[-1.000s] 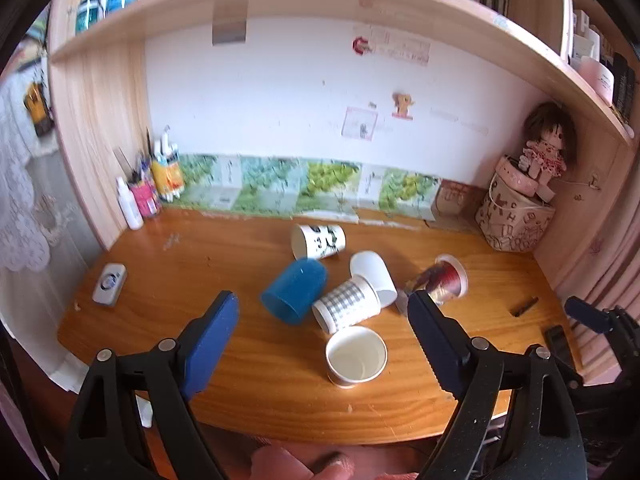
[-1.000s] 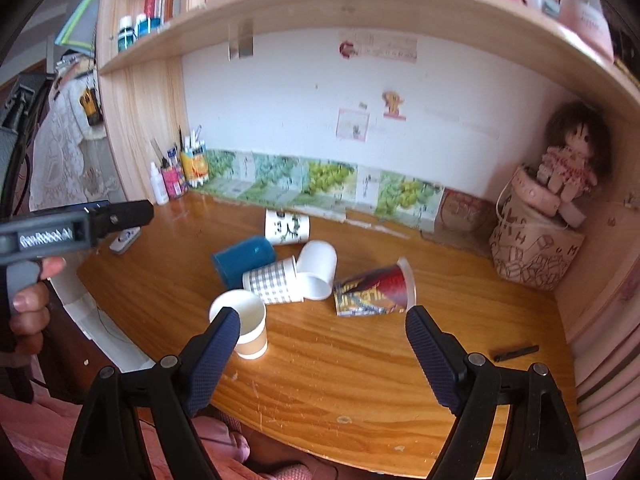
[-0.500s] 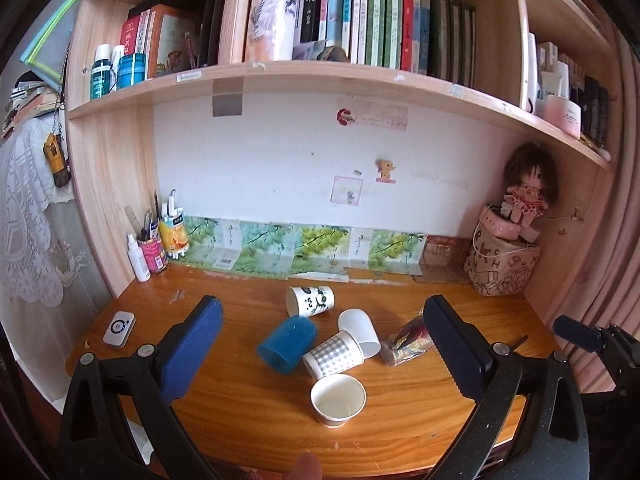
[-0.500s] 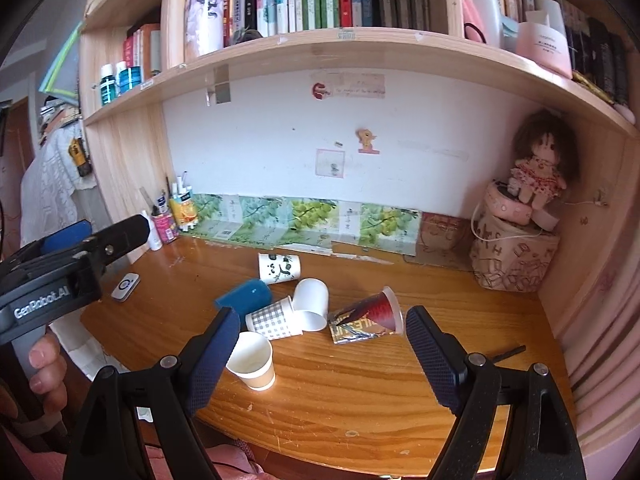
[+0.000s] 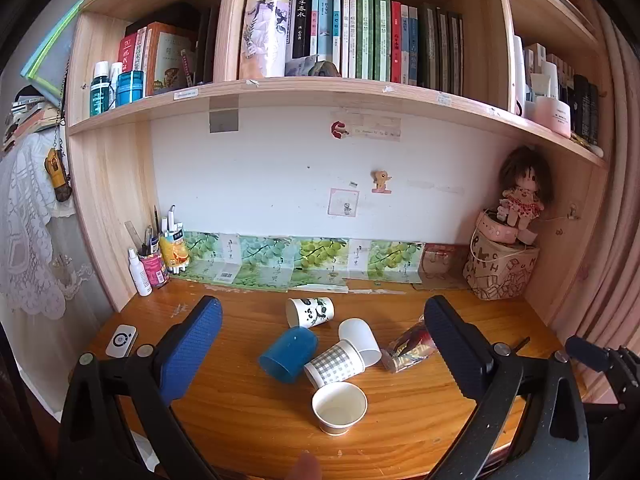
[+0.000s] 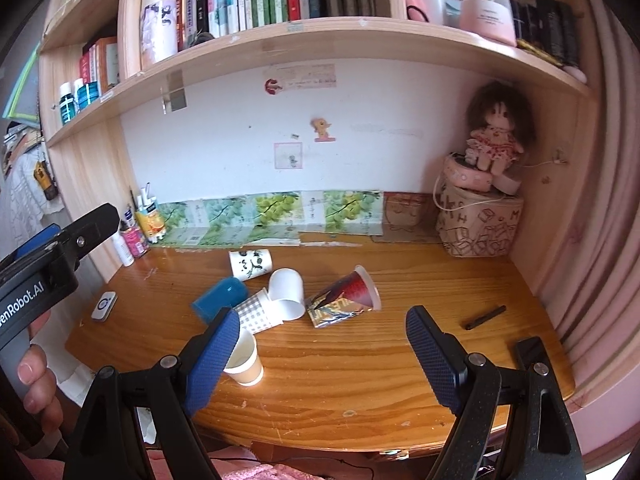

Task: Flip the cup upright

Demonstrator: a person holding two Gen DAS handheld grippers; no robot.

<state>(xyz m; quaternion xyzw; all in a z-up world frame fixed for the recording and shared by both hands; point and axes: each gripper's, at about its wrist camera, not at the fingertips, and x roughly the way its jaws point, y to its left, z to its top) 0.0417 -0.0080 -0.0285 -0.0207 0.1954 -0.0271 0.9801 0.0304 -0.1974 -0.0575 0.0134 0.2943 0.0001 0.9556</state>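
Observation:
Several cups lie tipped on the wooden desk (image 5: 240, 412): a panda-print cup (image 5: 310, 311), a blue cup (image 5: 289, 354), a checked cup (image 5: 335, 367), a white cup (image 5: 360, 340) and a red patterned cup (image 5: 408, 346). One tan paper cup (image 5: 339, 407) stands upright near the front edge. My left gripper (image 5: 320, 356) is open and empty, held back above the desk's front. My right gripper (image 6: 324, 356) is open and empty, also back from the cups; in its view the red cup (image 6: 344, 296) lies mid-desk and the upright cup (image 6: 244, 360) is partly behind its left finger.
A doll on a printed basket (image 5: 504, 272) fills the back right corner. Pen pots and bottles (image 5: 160, 260) stand back left. A small white remote (image 5: 121, 340) lies at the left, a dark stick (image 6: 485, 317) and a phone (image 6: 534, 356) at the right. A bookshelf (image 5: 320, 92) overhangs.
Both grippers have pulled back and tilted upward from the desk; the cups now look smaller and lower, and the bookshelf has come into view. No cup has moved.

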